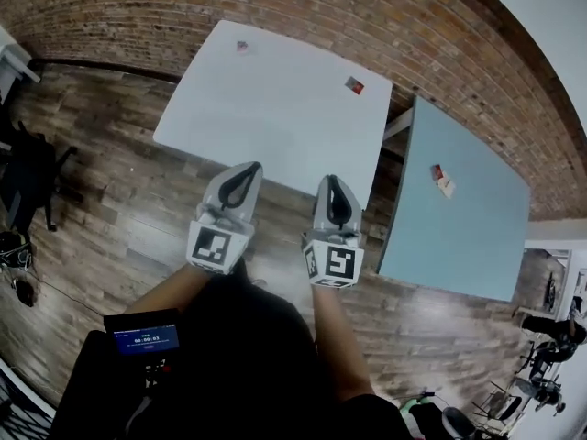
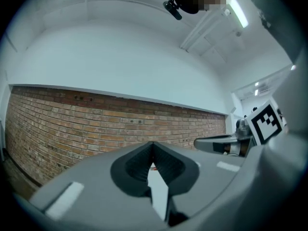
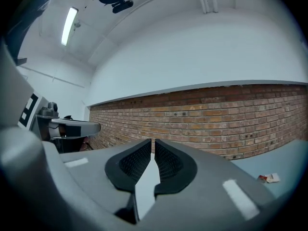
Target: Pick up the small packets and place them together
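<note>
Two small packets lie far apart on the white table (image 1: 275, 117): one at its far left corner (image 1: 243, 47), a red one near its far right edge (image 1: 354, 85). A red and a white packet (image 1: 442, 181) lie together on the blue-grey table (image 1: 468, 236); the right gripper view shows them low at the right (image 3: 268, 178). My left gripper (image 1: 249, 168) (image 2: 153, 146) hovers at the white table's near edge, shut and empty. My right gripper (image 1: 330, 181) (image 3: 153, 141) is beside it, also shut on nothing. Both point level toward the brick wall.
A brick wall (image 1: 303, 7) runs behind both tables, which stand on a wooden floor (image 1: 110, 181). A black chair (image 1: 32, 177) stands at the left and more chairs (image 1: 541, 374) at the lower right. A device with a blue screen (image 1: 145, 339) sits at my chest.
</note>
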{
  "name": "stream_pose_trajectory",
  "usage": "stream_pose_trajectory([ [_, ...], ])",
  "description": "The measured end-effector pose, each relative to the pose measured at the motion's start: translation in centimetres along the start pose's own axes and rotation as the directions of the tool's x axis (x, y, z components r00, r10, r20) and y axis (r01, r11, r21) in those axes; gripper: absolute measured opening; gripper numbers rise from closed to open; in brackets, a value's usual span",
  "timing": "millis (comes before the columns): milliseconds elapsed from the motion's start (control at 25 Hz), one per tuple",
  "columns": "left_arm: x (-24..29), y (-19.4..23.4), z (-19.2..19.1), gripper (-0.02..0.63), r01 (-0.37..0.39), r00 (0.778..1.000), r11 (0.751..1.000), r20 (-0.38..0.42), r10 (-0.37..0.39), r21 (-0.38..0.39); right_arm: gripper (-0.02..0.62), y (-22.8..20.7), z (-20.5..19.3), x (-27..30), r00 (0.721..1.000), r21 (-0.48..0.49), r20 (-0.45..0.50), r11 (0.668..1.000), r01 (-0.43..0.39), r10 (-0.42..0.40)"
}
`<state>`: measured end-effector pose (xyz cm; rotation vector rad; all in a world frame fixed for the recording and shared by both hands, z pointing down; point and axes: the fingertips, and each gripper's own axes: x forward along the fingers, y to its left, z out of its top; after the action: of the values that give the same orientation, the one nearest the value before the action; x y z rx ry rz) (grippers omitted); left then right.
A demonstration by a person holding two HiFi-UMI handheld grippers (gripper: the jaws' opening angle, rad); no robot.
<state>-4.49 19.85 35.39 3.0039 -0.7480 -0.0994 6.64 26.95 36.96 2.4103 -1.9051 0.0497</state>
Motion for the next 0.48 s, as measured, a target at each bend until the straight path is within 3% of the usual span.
stream_pose_trajectory([
  [480,10.1,8.0,-1.3,0.0,0.069,0.997,0.997,-0.033,-0.07,-0.036,0.017,-2.8,-0.8,11.2,0.994,0.01,-0.068,0.996,0.091,-0.09],
])
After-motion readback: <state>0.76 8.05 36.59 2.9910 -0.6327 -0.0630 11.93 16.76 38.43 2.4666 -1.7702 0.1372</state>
